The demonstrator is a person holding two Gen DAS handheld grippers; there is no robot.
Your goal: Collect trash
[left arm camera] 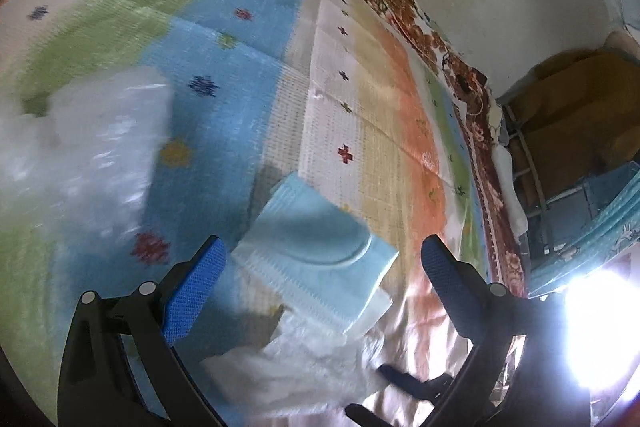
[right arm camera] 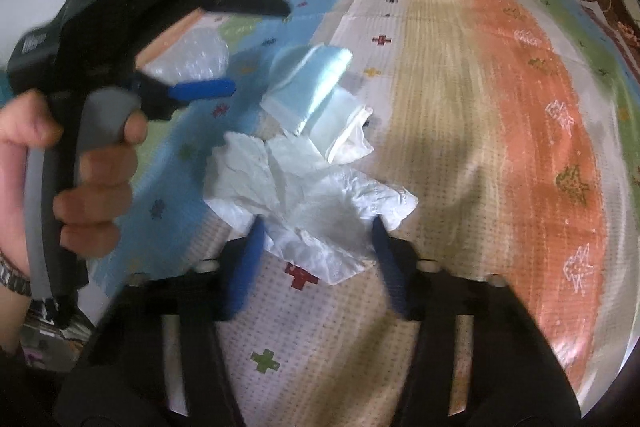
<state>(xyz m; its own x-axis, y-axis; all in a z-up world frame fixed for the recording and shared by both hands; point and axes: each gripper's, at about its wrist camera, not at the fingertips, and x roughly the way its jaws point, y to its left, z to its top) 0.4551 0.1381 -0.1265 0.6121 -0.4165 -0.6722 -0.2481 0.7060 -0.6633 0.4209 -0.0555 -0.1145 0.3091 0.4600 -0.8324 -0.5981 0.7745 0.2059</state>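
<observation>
**Right tongs pinching crumpled tissue on the mat**

Your left tongs (left arm camera: 320,259) are spread wide and grip nothing; the pale blue cloth (left arm camera: 316,247) lies between their pads, with a clear plastic bag (left arm camera: 100,139) to its left on the striped mat (left arm camera: 360,107). In the right wrist view, your left hand (right arm camera: 80,171) holds the handle. Your right tongs (right arm camera: 318,227) pinch the white crumpled tissue (right arm camera: 320,203) near the mat's middle, well away from its edges.

A striped mat (right arm camera: 460,115) — blue, green, white, orange — with a white tissue (right arm camera: 320,203) at centre, a blue pouch (right arm camera: 308,87) at twelve o'clock.
</observation>
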